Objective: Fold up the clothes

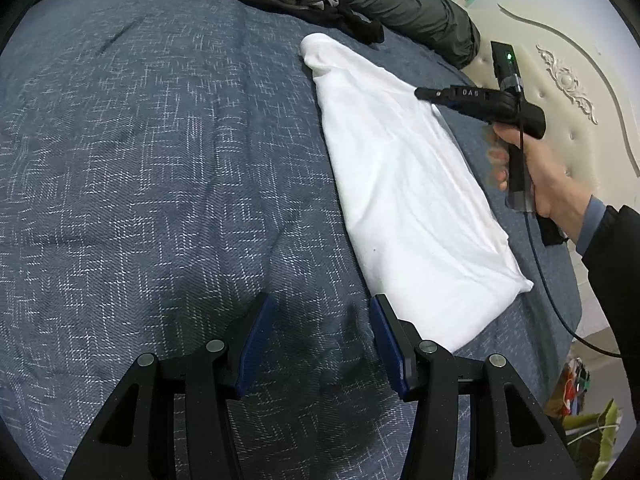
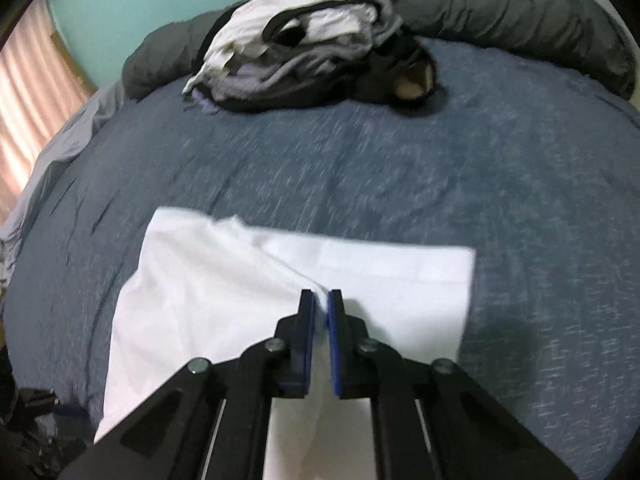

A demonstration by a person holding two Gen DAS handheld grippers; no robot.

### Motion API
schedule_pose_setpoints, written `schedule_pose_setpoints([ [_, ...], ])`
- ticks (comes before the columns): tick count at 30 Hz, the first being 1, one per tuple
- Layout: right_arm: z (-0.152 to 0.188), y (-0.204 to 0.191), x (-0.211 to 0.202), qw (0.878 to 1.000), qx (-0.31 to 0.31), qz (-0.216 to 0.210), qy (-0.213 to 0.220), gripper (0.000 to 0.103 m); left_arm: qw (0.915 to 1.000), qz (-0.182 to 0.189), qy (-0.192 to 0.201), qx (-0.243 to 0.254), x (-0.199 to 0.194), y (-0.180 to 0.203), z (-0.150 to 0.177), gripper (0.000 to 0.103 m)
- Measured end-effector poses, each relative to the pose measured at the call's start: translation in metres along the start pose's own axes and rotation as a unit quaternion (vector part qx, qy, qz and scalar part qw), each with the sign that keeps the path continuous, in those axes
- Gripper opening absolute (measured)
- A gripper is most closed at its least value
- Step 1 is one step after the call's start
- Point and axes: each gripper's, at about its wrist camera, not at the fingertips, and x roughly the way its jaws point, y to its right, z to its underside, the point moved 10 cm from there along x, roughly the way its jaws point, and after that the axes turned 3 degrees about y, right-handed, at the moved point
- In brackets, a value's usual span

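Jaws on the right gripper (image 2: 320, 300) stand nearly together, and a thin ridge of the white garment (image 2: 224, 280) runs up between the blue pads — it reads as a pinch on a fold of the cloth. The left gripper (image 1: 318, 312) has its jaws standing apart over bare bedspread (image 1: 160, 160), nothing between them, its right pad just beside the garment's near corner.

The garment lies partly folded on the blue bedspread, a long narrow shape in the left wrist view, with a seam line running across it toward the pinch. Beyond it, at the far side of the bed, sits a heap of unfolded clothes (image 2: 304, 40) against a dark rolled quilt (image 2: 520, 16).

To do this fold well, the pinched layer should probably be lifted only enough to clear the cloth below, carried over in one smooth sweep so the edges meet, and laid down flat before release; the free left gripper could steady the near corner so the bundle does not drag.

Writing is scarce — the right gripper's body (image 1: 472, 96), seen from the left wrist, carries small pale letters that look like "DAS".
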Motion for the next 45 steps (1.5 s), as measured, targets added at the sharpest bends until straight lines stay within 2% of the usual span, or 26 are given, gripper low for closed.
schedule_pose_setpoints([
  [4,-0.006,0.003,0.009,0.998,-0.027,0.049,-0.016,0.006,1.0000,0.000,-0.004,0.003,0.002,0.003,0.003,0.054],
  [6,-0.004,0.000,0.016,0.997,-0.048,0.059,-0.032,0.006,1.0000,-0.001,-0.004,0.003,0.002,0.004,0.004,0.054],
  [8,0.001,0.006,0.020,0.996,-0.040,0.066,-0.052,0.006,1.0000,0.000,-0.004,0.002,0.002,0.005,0.004,0.054],
  [12,0.001,0.020,-0.001,0.997,-0.004,0.069,-0.032,0.024,1.0000,0.003,-0.002,0.002,0.000,0.009,0.005,0.054],
  [16,0.014,0.016,-0.030,0.999,0.043,0.011,-0.014,0.026,0.9999,0.007,0.001,0.007,-0.002,0.015,0.004,0.054],
  [19,0.036,0.007,-0.039,0.997,0.065,-0.026,-0.031,0.026,0.9999,0.007,0.003,0.010,-0.003,0.020,0.013,0.054],
  [23,0.069,-0.005,-0.037,0.995,0.062,-0.040,-0.066,0.026,0.9999,0.008,0.003,0.012,0.011,0.021,0.000,0.054],
  [24,0.075,-0.005,-0.036,0.995,0.063,-0.039,-0.071,0.025,0.9999,0.008,0.003,0.012,0.013,0.021,-0.003,0.054],
  [26,0.080,-0.003,-0.039,0.995,0.072,-0.034,-0.065,0.008,0.9999,0.008,0.003,0.012,0.016,0.020,-0.006,0.054],
  [27,0.079,-0.001,-0.041,0.995,0.079,-0.034,-0.056,0.003,0.9999,0.008,0.003,0.011,0.012,0.016,-0.005,0.054],
  [30,0.077,0.005,-0.045,0.995,0.090,-0.029,-0.039,0.001,0.9999,0.008,0.004,0.009,0.012,0.013,-0.009,0.054],
  [36,0.082,0.012,-0.043,0.994,0.097,-0.010,-0.042,0.001,0.9999,0.008,0.003,0.010,0.013,0.013,-0.010,0.054],
  [39,0.082,0.009,-0.056,0.993,0.111,-0.024,-0.027,0.002,0.9999,0.013,0.005,0.010,0.009,0.016,-0.010,0.054],
  [41,0.088,0.005,-0.068,0.992,0.118,-0.034,-0.029,0.006,0.9998,0.016,0.005,0.011,0.008,0.019,-0.010,0.054],
  [43,0.099,-0.003,-0.078,0.991,0.119,-0.045,-0.039,0.031,0.9997,0.018,0.005,0.013,0.007,0.021,-0.009,0.054],
  [45,0.114,-0.011,-0.086,0.991,0.110,-0.052,-0.053,0.031,0.9997,0.023,0.005,0.011,0.005,0.023,-0.009,0.054],
])
